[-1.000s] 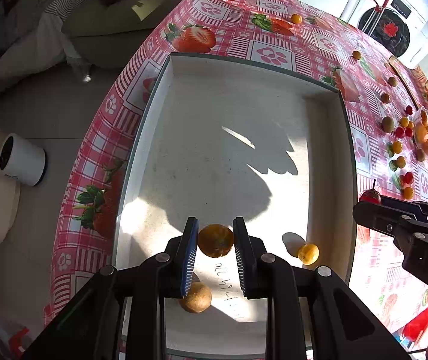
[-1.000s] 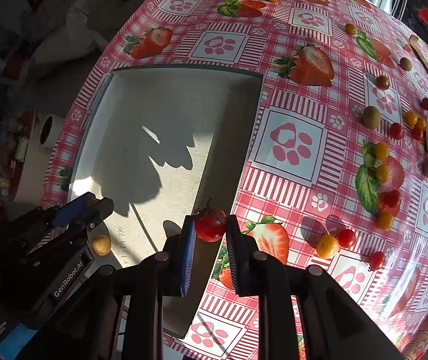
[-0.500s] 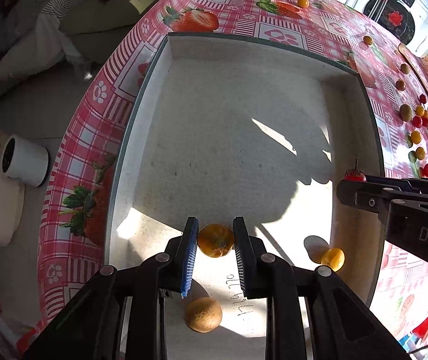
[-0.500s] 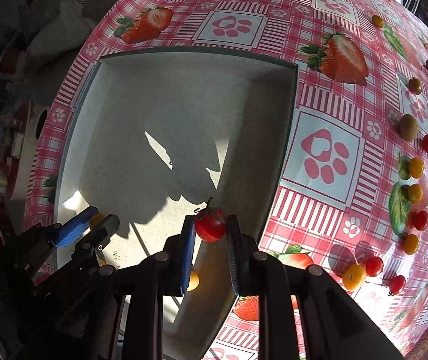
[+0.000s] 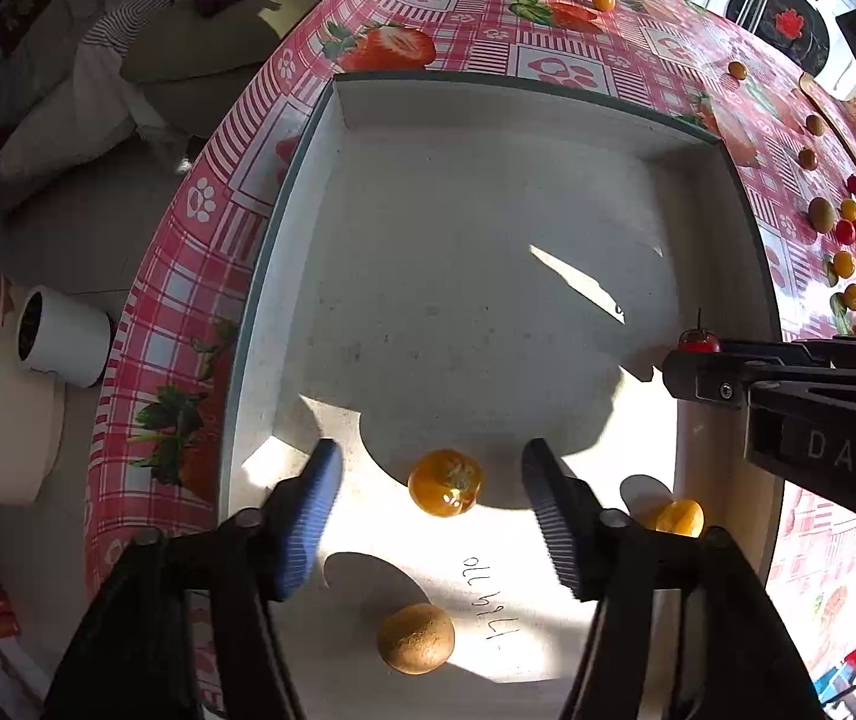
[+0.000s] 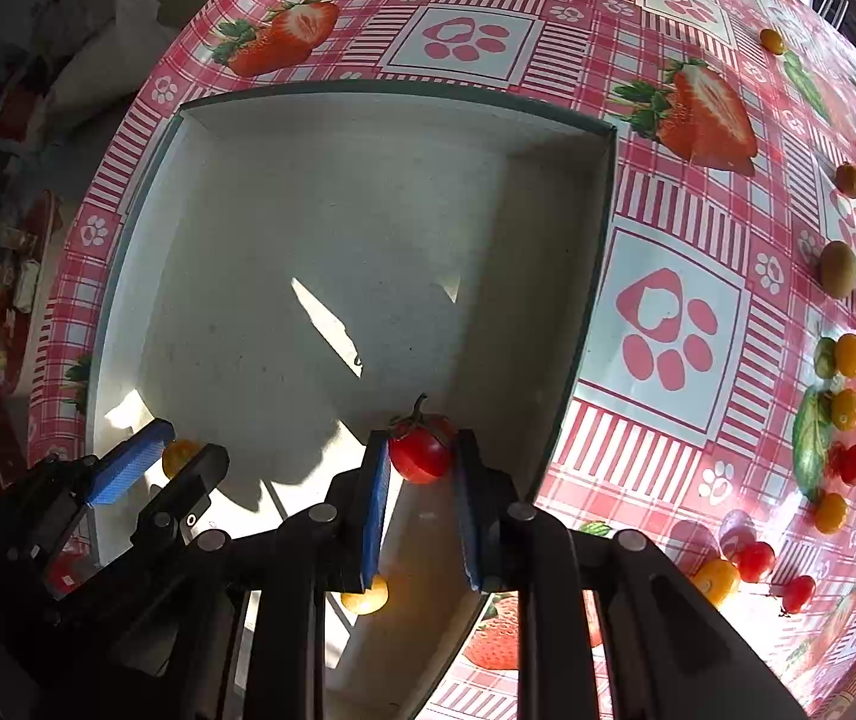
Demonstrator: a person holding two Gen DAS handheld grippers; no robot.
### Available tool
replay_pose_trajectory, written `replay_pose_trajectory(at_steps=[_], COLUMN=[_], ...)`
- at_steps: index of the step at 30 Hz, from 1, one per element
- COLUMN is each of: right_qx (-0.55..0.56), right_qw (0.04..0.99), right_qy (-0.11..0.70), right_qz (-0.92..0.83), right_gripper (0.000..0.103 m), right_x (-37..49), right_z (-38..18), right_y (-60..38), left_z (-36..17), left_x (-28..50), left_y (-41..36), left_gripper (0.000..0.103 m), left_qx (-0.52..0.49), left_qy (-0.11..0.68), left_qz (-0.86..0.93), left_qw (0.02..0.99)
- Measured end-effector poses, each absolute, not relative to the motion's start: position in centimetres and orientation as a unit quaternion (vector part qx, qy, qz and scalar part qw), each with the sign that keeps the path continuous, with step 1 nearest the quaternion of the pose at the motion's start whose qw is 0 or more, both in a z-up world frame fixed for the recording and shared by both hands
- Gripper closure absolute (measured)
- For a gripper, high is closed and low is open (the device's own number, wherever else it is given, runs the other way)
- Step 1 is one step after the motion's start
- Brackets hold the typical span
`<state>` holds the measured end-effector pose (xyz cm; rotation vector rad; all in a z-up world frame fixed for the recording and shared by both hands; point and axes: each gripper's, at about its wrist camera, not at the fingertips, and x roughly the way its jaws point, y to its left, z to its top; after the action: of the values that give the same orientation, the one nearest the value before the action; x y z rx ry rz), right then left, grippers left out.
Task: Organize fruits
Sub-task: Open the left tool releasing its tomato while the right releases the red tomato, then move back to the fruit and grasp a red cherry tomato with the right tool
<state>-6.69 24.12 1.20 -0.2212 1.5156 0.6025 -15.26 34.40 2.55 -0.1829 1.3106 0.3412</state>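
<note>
Right gripper (image 6: 422, 459) clenched on red cherry tomato (image 6: 421, 456), held above white tray (image 6: 368, 114), just inside its right wall; tray floor lies straight below. Left gripper (image 5: 431, 495) spread wide, orange tomato (image 5: 445, 482) loose on tray floor between its fingers.

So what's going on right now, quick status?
Left gripper open, orange tomato loose between its fingers in the tray. Right gripper shut on red tomato over tray. Nothing blocking.

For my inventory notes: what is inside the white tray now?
Inside the white tray: an orange tomato, a brown kiwi, and a small yellow tomato, partly covered by the left gripper.
</note>
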Motion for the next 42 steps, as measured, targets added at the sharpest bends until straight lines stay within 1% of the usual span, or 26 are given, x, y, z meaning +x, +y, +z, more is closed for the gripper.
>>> replay_pose_trajectory(at_steps=[2,4,5,6,7,11,20,27,35,42], right_qx=[-0.093,-0.082,-0.075,-0.072,-0.071,-0.055,-0.024,-0.003,0.001,-0.007], right_qw=[0.678,0.681,0.682,0.684,0.687,0.698,0.716,0.725,0.729,0.722], right_qy=[0.677,0.674,0.671,0.669,0.665,0.653,0.648,0.656,0.670,0.682], right_qz=[0.271,0.275,0.280,0.283,0.284,0.288,0.259,0.209,0.140,0.122], right_gripper=[0.077,0.065,0.060,0.048,0.039,0.032,0.031,0.031,0.031,0.031], right_x=[-6.4,-6.4,-6.4,-6.4,-6.4,-6.3,-5.4,-5.3,-5.9,-5.9], right_z=[1.4,2.1,2.5,2.9,3.3,5.0,6.9,7.1,5.6,3.8], right_y=[24.2,23.7,23.6,23.5,23.5,22.8,18.2,11.5,2.9,-0.6], left_z=[3.2,3.3,3.3,3.4,3.5,4.2,6.0,7.3,7.9,6.1], left_x=[-15.6,-15.5,-15.5,-15.4,-15.4,-15.3,-14.3,-12.5,-10.8,-10.0], left_y=[34.4,34.2,34.2,34.1,34.1,33.3,31.0,27.2,21.1,16.1], left_gripper=[0.023,0.023,0.023,0.023,0.023,0.023,0.023,0.023,0.023,0.023], left_qx=[-0.079,-0.078,-0.077,-0.077,-0.076,-0.069,-0.036,-0.011,0.014,0.038], left_qy=[0.595,0.599,0.601,0.603,0.604,0.605,0.601,0.597,0.592,0.607], left_qz=[0.162,0.159,0.158,0.157,0.156,0.156,0.126,0.086,0.020,-0.025], left_qw=[0.783,0.781,0.779,0.778,0.778,0.778,0.788,0.798,0.805,0.794])
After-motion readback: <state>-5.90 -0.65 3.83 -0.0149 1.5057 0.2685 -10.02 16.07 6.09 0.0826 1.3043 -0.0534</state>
